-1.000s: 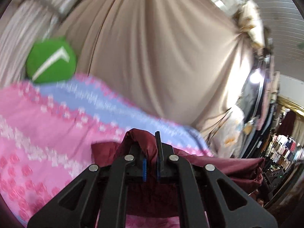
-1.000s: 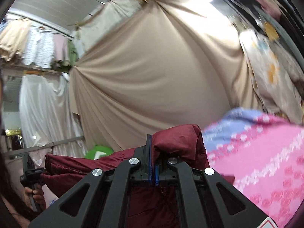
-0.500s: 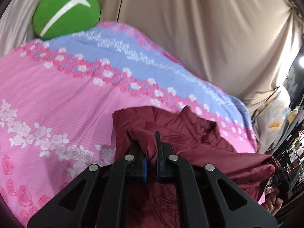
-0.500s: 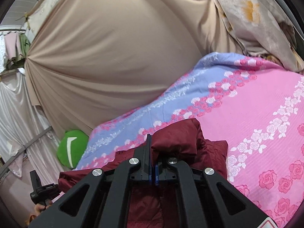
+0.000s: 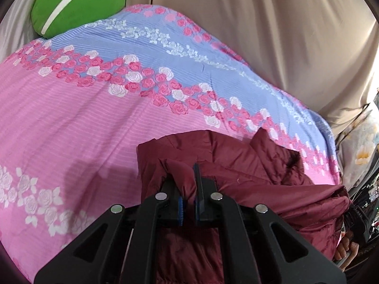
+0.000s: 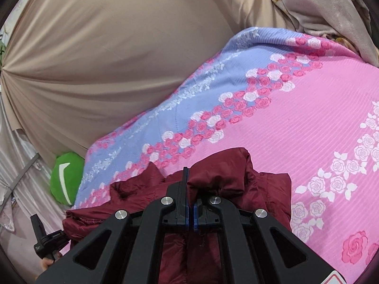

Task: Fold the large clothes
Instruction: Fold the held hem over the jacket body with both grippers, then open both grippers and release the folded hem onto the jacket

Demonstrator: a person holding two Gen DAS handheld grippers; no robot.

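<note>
Both grippers have tipped down over the last second, so the pink and blue rose-print bedspread (image 5: pixel 94 123) now fills each view where beige curtain filled it before, and the maroon jacket (image 5: pixel 248 172) has come to lie partly on the bedspread instead of hanging in front of the curtain. At far left a green cushion (image 5: pixel 78 2) sits at the bed's far corner against the beige curtain (image 5: pixel 260 23). Next comes the left gripper (image 5: pixel 188 182), its jaws pinched on a bunched fold of the jacket that stands up between them. From there the jacket stretches rightward in rumpled folds, its far edge lying on the bedspread. At the right end the right gripper (image 6: pixel 189 182) has its jaws pressed nearly together on another raised fold of the jacket, with floral drapery (image 6: pixel 319 11) hanging beyond the bed's right corner.
</note>
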